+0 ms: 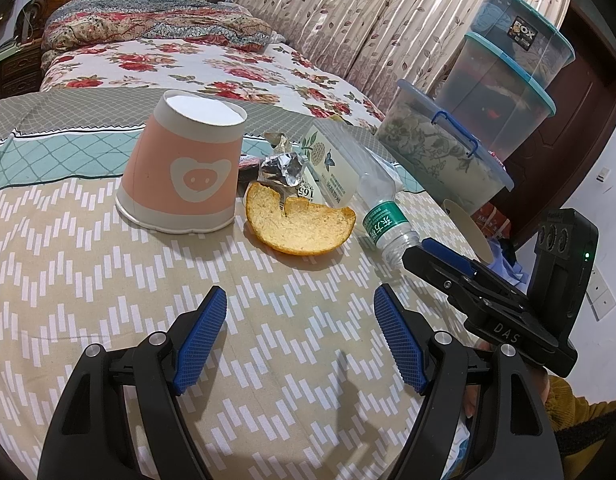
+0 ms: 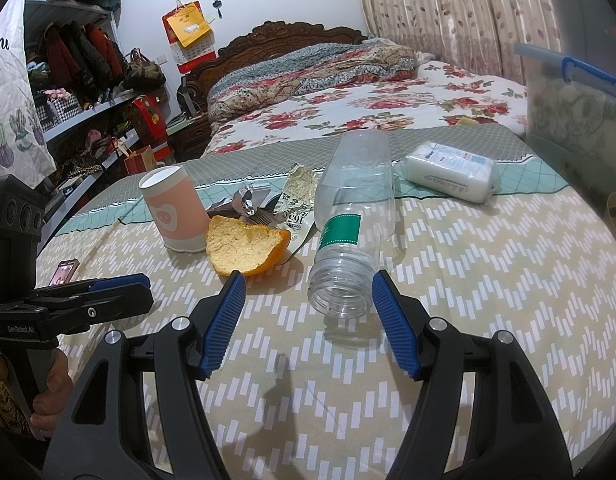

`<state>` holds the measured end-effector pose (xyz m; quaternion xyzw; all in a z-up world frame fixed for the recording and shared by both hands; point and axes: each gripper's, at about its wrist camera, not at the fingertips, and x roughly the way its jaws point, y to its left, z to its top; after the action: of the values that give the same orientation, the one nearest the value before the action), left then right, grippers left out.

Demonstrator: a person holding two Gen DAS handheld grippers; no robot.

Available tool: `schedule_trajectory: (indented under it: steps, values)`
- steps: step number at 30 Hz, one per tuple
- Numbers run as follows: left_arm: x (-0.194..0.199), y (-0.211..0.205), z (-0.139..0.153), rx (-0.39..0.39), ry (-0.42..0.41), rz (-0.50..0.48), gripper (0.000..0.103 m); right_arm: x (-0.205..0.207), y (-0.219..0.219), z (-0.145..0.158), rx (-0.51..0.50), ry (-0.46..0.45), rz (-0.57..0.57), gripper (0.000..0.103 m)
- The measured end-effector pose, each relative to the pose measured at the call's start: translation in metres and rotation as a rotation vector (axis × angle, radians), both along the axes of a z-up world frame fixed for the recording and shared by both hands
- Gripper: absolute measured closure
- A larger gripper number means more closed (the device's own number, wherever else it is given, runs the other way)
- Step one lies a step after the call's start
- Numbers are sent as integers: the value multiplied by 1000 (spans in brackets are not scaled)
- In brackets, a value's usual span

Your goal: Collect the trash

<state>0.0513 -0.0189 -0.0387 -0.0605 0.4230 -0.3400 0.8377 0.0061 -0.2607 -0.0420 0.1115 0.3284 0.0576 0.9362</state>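
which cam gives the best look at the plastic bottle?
Right wrist: the whole plastic bottle shows, lying on the bed with its open mouth toward the camera. In the left wrist view the bottle is off to the side, its mouth hidden behind the right gripper.

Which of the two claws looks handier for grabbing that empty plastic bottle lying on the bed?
Right. The right gripper is open with the bottle mouth just beyond its fingertips, almost lined up. The left gripper faces the orange peel and paper cup instead.
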Motion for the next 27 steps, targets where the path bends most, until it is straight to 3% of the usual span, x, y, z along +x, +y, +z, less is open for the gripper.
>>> schedule_trajectory:
  steps: [27]
  values:
    - [-4,-4,4,2,-7,0,31,-2,-4,0,-12,-6,9,36]
